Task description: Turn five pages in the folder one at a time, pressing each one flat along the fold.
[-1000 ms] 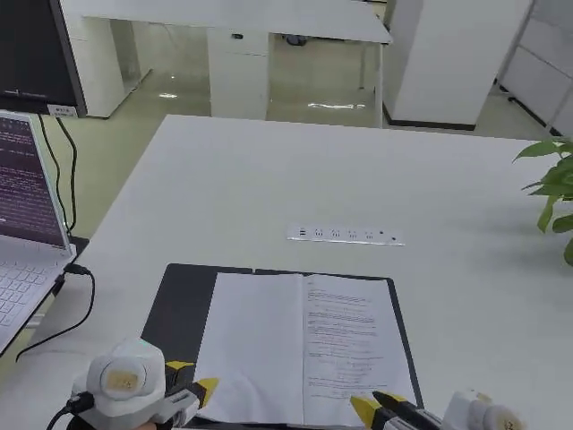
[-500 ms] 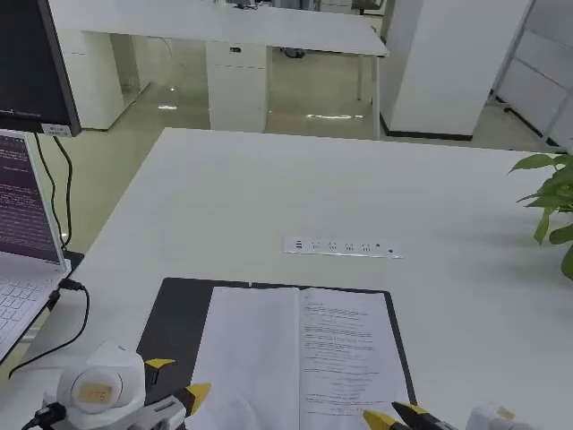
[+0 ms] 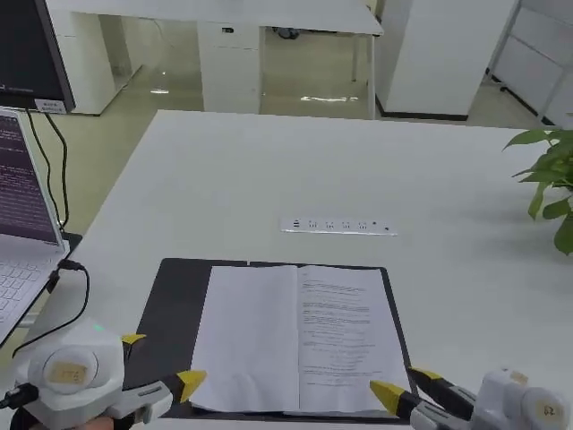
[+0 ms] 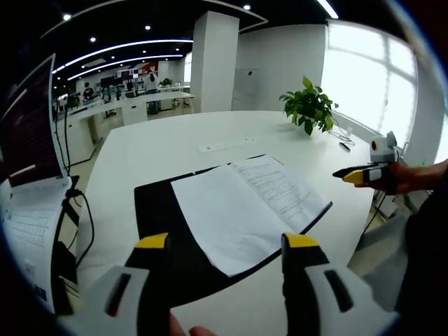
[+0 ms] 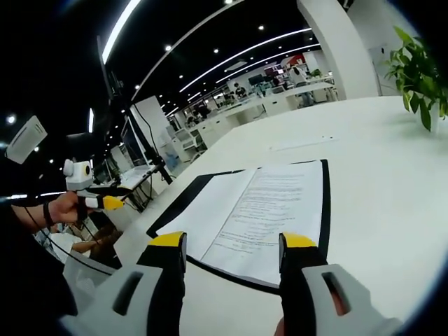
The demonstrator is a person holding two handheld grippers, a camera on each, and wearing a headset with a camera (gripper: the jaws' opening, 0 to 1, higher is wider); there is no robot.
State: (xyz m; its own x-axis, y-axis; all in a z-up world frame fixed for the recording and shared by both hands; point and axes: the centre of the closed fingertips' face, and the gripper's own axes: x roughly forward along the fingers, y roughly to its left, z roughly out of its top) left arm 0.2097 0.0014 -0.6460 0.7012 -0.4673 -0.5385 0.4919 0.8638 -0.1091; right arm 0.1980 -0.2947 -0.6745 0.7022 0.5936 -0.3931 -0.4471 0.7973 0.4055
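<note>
On table (image 3: 269,170), folder (image 3: 179,309) open, fold (image 3: 298,336) running front-to-back.

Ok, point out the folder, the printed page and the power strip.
folder (image 3: 179,309): head view, bare black left cover.
printed page (image 3: 345,327): head view, middle of the text.
power strip (image 3: 336,226): head view, middle of its top face.
</note>
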